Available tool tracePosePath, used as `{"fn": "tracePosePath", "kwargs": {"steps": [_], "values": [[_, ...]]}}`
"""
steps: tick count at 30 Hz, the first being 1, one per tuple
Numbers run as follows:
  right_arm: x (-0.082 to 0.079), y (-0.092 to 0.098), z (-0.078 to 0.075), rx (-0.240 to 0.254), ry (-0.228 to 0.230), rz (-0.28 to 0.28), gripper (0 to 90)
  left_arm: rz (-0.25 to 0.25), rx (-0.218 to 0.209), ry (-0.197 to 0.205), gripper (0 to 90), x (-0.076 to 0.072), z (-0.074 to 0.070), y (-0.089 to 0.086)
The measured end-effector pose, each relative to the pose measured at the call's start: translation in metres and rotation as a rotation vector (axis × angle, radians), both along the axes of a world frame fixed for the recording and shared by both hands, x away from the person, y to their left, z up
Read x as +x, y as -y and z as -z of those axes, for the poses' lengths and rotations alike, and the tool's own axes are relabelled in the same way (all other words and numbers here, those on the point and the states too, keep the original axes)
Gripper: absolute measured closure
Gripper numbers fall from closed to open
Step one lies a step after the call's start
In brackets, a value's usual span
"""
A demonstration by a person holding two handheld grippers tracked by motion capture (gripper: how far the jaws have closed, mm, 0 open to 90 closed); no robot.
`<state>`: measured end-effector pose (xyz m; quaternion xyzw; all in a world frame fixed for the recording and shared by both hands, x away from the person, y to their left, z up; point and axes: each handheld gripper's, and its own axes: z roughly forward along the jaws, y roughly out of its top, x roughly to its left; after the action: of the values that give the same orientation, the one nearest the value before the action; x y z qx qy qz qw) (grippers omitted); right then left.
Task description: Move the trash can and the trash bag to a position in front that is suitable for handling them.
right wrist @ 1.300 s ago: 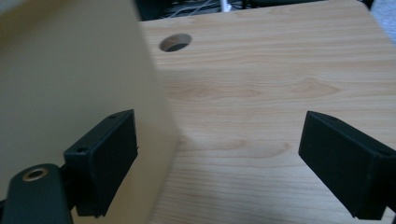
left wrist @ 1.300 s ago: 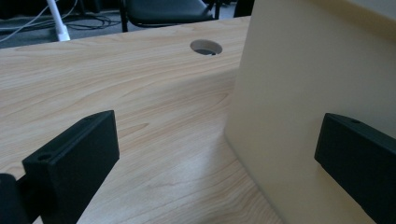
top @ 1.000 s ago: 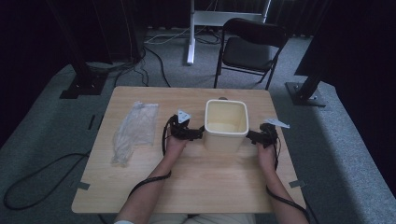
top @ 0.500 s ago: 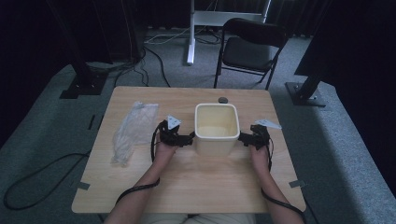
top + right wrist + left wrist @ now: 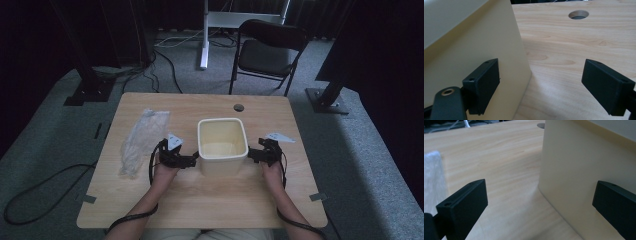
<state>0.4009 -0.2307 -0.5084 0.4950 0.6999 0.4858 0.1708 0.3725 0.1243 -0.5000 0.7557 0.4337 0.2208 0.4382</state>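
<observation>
Flanking the cream bin (image 5: 222, 146), left tongs (image 5: 192, 160) and right tongs (image 5: 253, 154) gape apart.

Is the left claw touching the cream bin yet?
Cannot tell. In the left gripper view the left claw stands open beside the cream bin; one jaw overlaps the bin's wall, but no contact or gap shows plainly.

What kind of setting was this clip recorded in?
Probably a lab or studio set up for recording: a lone wooden table on grey carpet, black stand bases either side, loose floor cables, and a folding chair behind.
</observation>
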Motion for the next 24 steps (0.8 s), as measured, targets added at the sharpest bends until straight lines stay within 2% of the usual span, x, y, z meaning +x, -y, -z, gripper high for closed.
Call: {"fn": "tracePosePath", "kwargs": {"steps": [7, 11, 15, 17, 22, 24], "values": [[-0.014, -0.002, -0.001, -0.007, -0.006, -0.035, 14.7, 0.023, -0.007, -0.007, 0.2, -0.024, 0.001, -0.002], [-0.024, -0.001, -0.001, -0.007, -0.008, -0.057, 14.7, 0.034, 0.003, -0.008, 0.2, -0.037, 0.0, -0.004], [-0.034, -0.001, 0.0, -0.005, -0.001, -0.079, 14.6, 0.036, 0.001, -0.002, 0.2, -0.047, 0.001, -0.005], [-0.038, 0.0, 0.0, -0.003, 0.0, -0.087, 14.6, 0.041, 0.009, 0.013, 0.2, -0.057, 0.002, -0.003], [-0.046, 0.005, 0.0, -0.007, 0.003, -0.104, 14.6, 0.056, 0.006, 0.014, 0.2, -0.067, 0.003, 0.001], [-0.049, 0.008, 0.001, 0.005, -0.004, -0.11, 14.6, 0.057, 0.003, 0.017, 0.2, -0.071, 0.003, 0.003]]}}
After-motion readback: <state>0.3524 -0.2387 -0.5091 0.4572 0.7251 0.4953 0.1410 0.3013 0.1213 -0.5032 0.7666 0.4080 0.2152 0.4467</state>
